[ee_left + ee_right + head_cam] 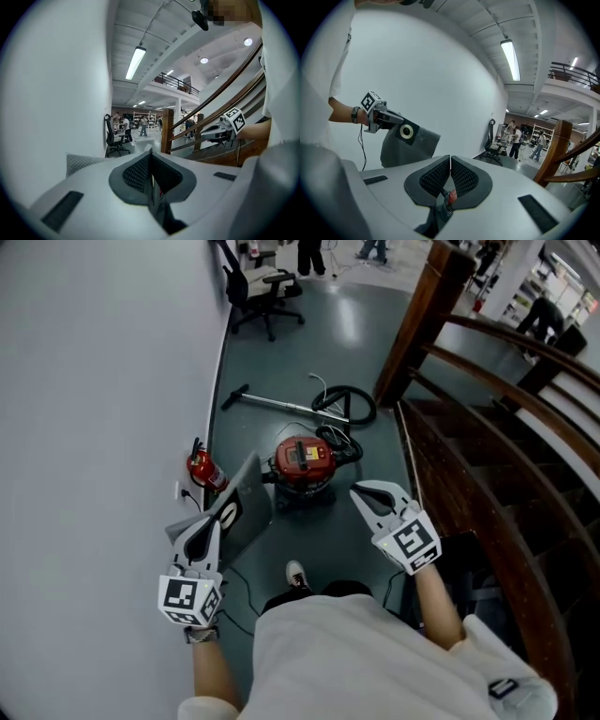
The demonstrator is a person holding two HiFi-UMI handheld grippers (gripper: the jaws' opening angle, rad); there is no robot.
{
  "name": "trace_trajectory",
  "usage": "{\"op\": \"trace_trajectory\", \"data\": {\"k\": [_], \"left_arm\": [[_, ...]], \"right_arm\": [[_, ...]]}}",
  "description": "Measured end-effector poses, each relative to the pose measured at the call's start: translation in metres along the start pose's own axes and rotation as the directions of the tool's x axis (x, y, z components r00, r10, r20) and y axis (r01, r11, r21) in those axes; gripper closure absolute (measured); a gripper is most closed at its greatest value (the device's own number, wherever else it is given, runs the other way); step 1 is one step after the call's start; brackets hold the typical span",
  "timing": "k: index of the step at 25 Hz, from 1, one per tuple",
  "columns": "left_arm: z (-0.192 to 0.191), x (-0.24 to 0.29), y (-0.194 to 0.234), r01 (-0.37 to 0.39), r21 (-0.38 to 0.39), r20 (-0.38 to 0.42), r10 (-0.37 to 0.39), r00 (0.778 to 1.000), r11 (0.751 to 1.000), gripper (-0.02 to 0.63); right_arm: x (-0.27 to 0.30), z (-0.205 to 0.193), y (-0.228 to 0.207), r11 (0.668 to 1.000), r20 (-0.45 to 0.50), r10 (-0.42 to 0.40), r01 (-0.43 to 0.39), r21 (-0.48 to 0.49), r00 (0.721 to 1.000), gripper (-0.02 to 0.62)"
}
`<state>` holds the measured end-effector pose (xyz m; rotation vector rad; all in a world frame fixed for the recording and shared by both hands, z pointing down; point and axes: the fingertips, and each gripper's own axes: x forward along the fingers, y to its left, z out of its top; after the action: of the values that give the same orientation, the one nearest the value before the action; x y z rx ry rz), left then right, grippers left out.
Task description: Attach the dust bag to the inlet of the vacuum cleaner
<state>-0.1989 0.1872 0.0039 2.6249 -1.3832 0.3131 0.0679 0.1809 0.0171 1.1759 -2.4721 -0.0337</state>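
1. The left gripper (223, 517) is clamped on the dust bag (251, 510), gripping it close to the card collar with the round hole. The bag hangs at the near left, well apart from the vacuum cleaner (302, 461), which sits on the floor farther ahead in the middle. The right gripper (361, 491) has its jaws pressed together with nothing between them.
2. The bag is held by a thin edge in one claw only. It could swing, sag or slip, and the collar hole could then turn away from the inlet.
3. The inlet itself cannot be made out from here. Pushing the collar on at a guess could bend the card or seat it crooked.
4. The right claw must open before it can steady the collar. Closed like this, it can only nudge.
5. The black hose (345, 405) lies coiled just beyond the vacuum cleaner, and part of it reaches the machine's right side. Whether it occupies the inlet cannot be told. If it does, it stands in the way.
6. The long wand (272, 403) lies on the floor beyond the machine, to the left of the hose.
7. A fire extinguisher (203, 469) stands by the left wall, just beside the hanging bag, and the bag could brush it.
8. The stair railing (487, 427) crowds the right side and limits the right arm's room. An office chair (262, 287) stands far off.
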Motion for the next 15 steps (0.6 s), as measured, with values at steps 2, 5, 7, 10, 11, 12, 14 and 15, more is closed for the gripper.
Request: {"op": "trace_trajectory", "data": {"k": [2,5,7,10,11,12,14,15], "left_arm": [[-0.002,0.009,0.007,-0.001,0.001,-0.004,0.001,1.000,1.000,0.592],[-0.003,0.021,0.012,-0.005,-0.005,-0.007,0.005,1.000,1.000,0.592],[-0.005,0.027,0.016,-0.008,-0.014,-0.014,0.008,1.000,1.000,0.592],[-0.009,0.036,0.022,-0.006,-0.027,-0.029,0.005,1.000,1.000,0.592],[-0.012,0.039,0.023,-0.004,-0.029,-0.036,0.002,0.999,1.000,0.592],[-0.015,0.042,0.024,-0.001,-0.032,-0.042,0.000,0.999,0.999,0.592],[-0.020,0.049,0.026,0.004,-0.038,-0.056,-0.006,0.998,0.999,0.592],[-0.023,0.053,0.026,0.006,-0.043,-0.063,-0.009,0.998,0.999,0.592]], "right_arm": [[0.011,0.001,0.000,1.000,-0.002,0.012,-0.012,0.007,1.000,0.566],[0.025,0.001,0.001,1.000,-0.011,0.027,-0.027,0.010,1.000,0.566],[0.033,-0.001,0.000,0.999,-0.025,0.035,-0.034,0.019,0.999,0.566],[0.043,-0.004,-0.002,0.999,-0.051,0.043,-0.042,0.016,0.998,0.566],[0.046,-0.005,-0.003,0.999,-0.056,0.047,-0.046,0.013,0.997,0.566],[0.049,-0.006,-0.005,0.999,-0.059,0.050,-0.050,0.012,0.997,0.566],[0.056,-0.010,-0.009,0.998,-0.065,0.054,-0.053,0.016,0.996,0.566],[0.060,-0.012,-0.012,0.998,-0.069,0.055,-0.053,0.019,0.996,0.566]]}}
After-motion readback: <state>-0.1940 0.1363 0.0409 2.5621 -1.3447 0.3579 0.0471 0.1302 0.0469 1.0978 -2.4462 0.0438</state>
